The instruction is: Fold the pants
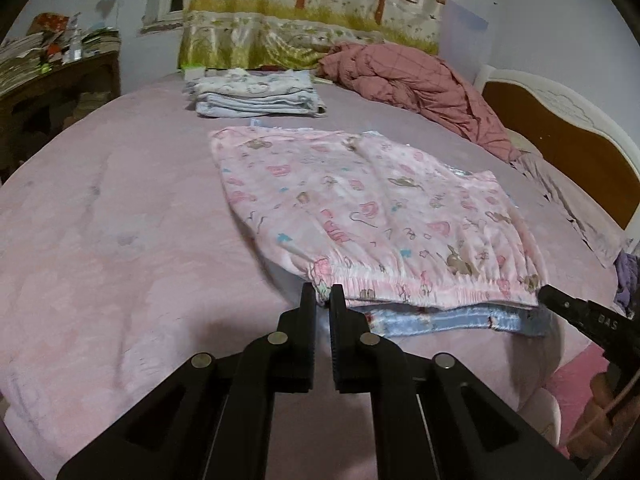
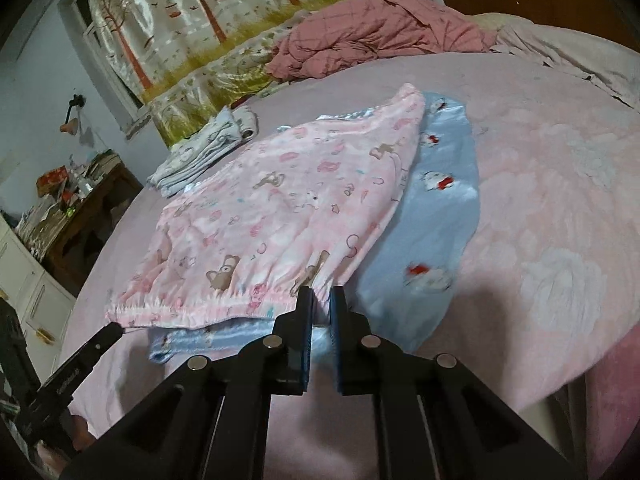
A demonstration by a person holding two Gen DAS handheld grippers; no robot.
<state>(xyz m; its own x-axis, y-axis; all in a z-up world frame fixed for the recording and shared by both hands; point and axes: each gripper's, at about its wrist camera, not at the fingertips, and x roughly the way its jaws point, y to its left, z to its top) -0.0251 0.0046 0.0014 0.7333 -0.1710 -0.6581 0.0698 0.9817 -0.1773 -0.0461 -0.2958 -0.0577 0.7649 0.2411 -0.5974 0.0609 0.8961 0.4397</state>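
Pink patterned pants (image 1: 360, 208) lie folded flat on the bed, elastic waistband toward me, on top of a blue garment (image 1: 452, 322). My left gripper (image 1: 323, 294) is shut on the waistband's left corner. My right gripper (image 2: 321, 298) is shut on the waistband's right corner of the same pink pants (image 2: 280, 208). The blue garment (image 2: 436, 208) sticks out to the right under them. The right gripper's tip shows in the left wrist view (image 1: 560, 300), and the left gripper's tip shows in the right wrist view (image 2: 108, 332).
A stack of folded pale clothes (image 1: 256, 94) sits further back on the pink bedspread (image 1: 100, 240). A crumpled dusty-red quilt (image 1: 420, 84) lies by the headboard (image 1: 560, 148). A cluttered wooden desk (image 1: 52, 76) stands to the left of the bed.
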